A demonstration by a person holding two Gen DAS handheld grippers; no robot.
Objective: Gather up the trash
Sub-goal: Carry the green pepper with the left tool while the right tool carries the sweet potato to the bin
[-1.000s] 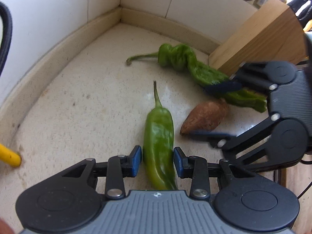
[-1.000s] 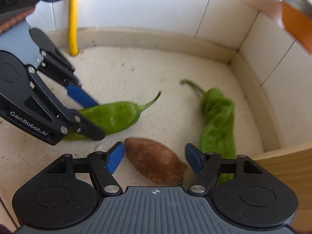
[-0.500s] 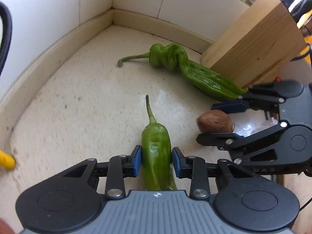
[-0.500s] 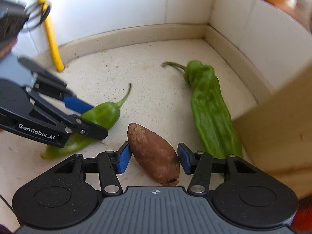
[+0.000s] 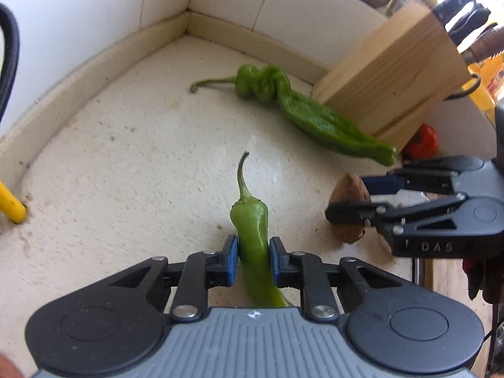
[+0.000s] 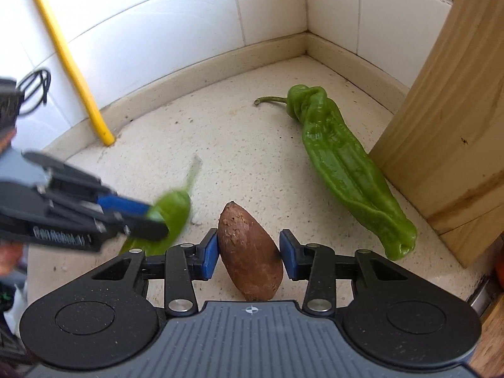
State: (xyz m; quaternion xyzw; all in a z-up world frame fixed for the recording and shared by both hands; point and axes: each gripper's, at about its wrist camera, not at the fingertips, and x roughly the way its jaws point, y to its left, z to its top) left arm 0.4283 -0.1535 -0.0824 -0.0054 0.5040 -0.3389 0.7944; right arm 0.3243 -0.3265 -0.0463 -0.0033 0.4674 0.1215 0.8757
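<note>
Left tool (image 5: 253,264) clamped across small pepper (image 5: 252,230), stem toward bench (image 5: 126,163) back corner; right tool (image 6: 249,253) pinched sweet potato (image 6: 249,252) likewise, leaving large pepper (image 6: 346,163) lengthwise beside right tool.

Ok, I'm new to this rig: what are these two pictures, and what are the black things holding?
Each picture comes from a camera on a hand-held two-finger tool, looking forward along its fingers. No robot arm; a person carries both. In the left view, the left tool is shut on a small green pepper. In the right view, the right tool grips a brown sweet potato. On the speckled counter lies a large wrinkled green pepper beside a wooden knife block. Each tool shows in the other's view.
</note>
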